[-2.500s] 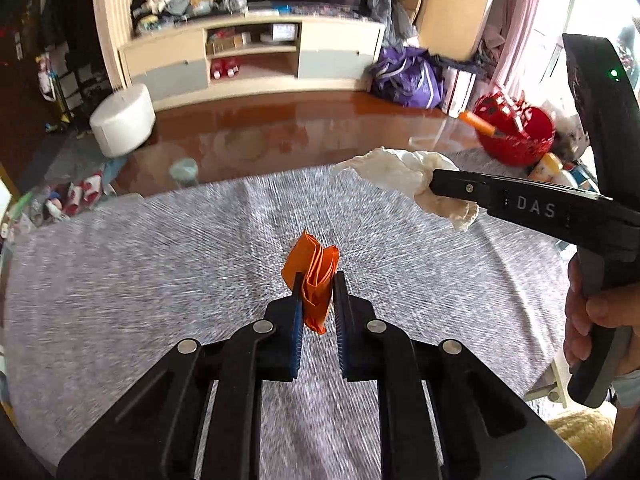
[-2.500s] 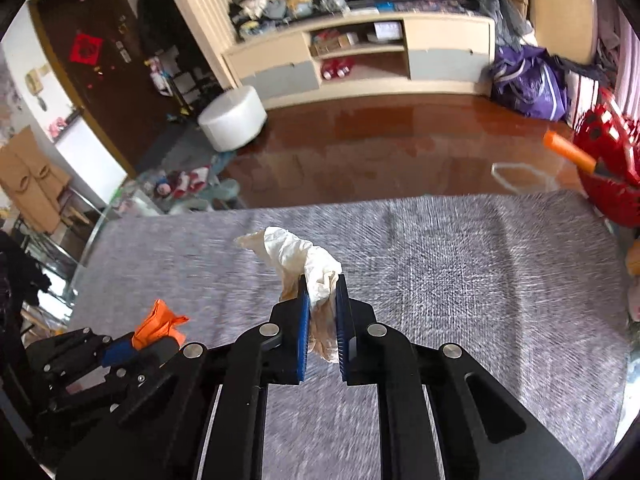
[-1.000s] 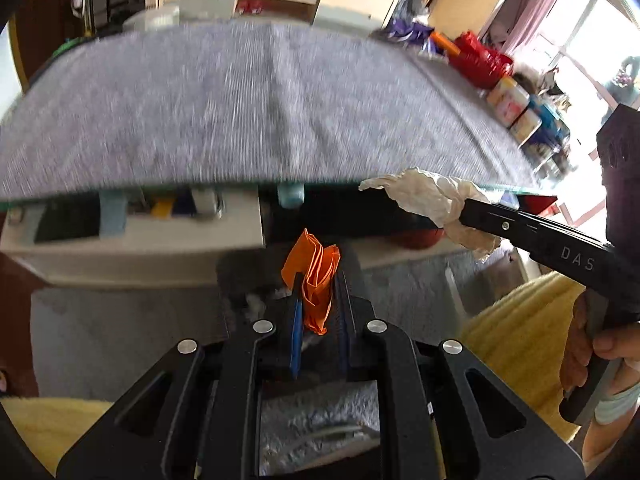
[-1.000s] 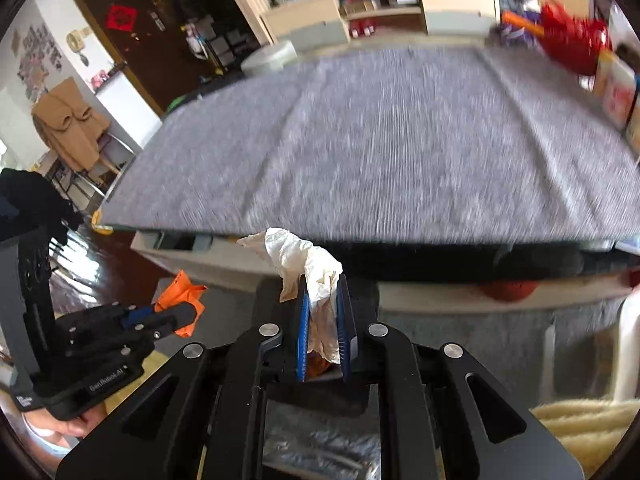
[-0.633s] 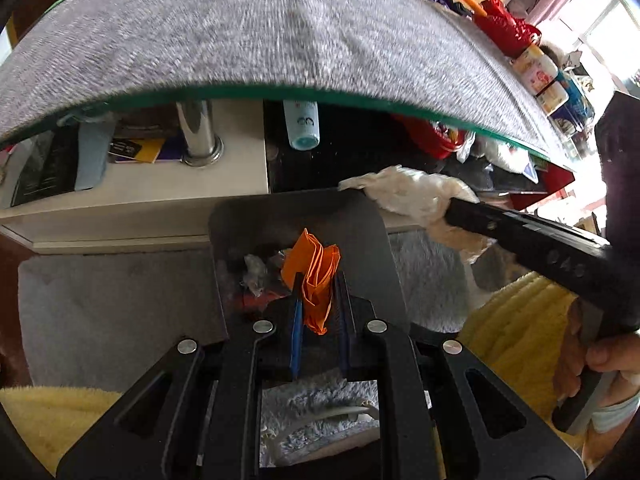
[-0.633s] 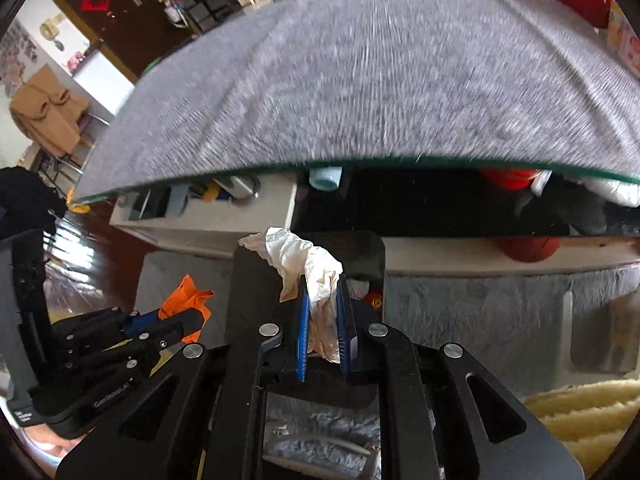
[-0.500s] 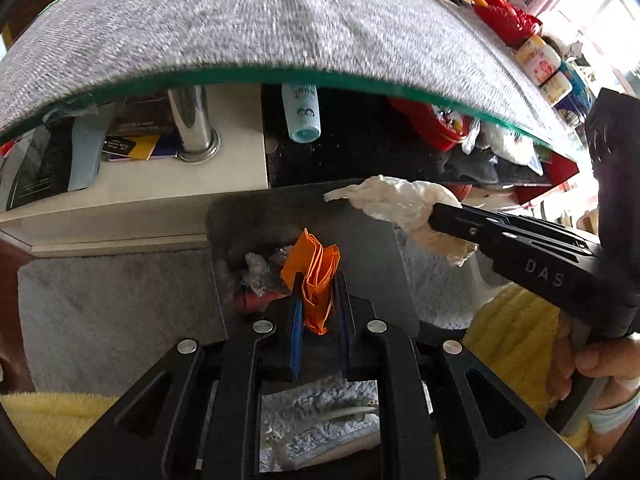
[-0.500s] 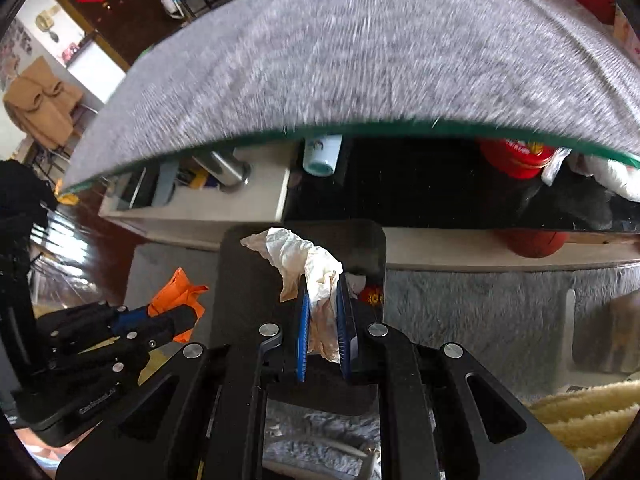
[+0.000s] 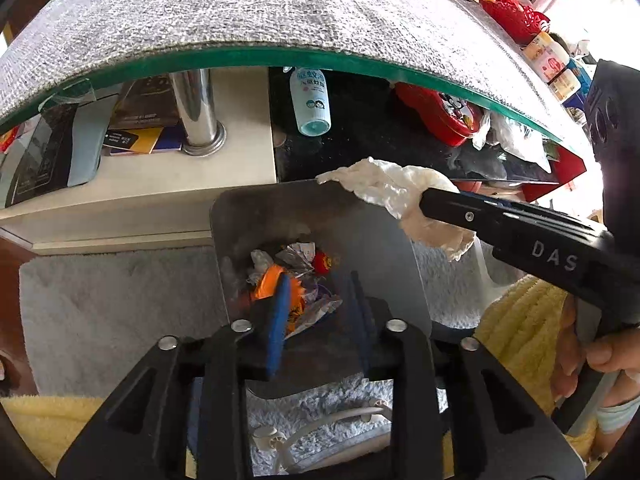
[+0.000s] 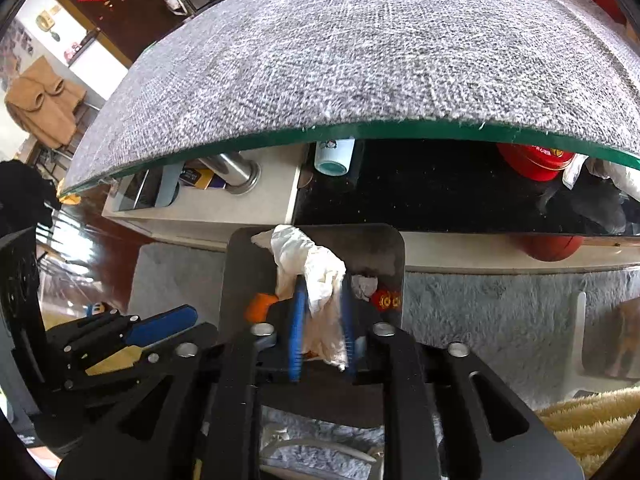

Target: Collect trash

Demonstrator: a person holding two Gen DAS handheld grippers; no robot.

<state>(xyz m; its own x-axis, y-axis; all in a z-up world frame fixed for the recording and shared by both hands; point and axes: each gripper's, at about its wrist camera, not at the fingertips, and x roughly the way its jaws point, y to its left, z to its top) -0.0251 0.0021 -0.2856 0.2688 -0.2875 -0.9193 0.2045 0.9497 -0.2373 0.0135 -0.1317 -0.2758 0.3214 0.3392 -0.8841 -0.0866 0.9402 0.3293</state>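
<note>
Dropping trash into the bin (image 9: 320,216), the left gripper (image 9: 320,308) opens clear of the fallen orange wrapper (image 9: 276,284) while the right gripper (image 10: 322,328) opens around the white tissue (image 10: 316,268), which next must fall free

Two fisheye cameras, one riding on each handheld gripper, look steeply down along their black fingers from close above a dark square metal bin (image 9: 320,216) (image 10: 316,236). Both views share that bin, the grey carpeted tabletop's green glass edge (image 9: 240,56) (image 10: 400,130), and pale fluffy rug (image 9: 100,300) (image 10: 480,300).
</note>
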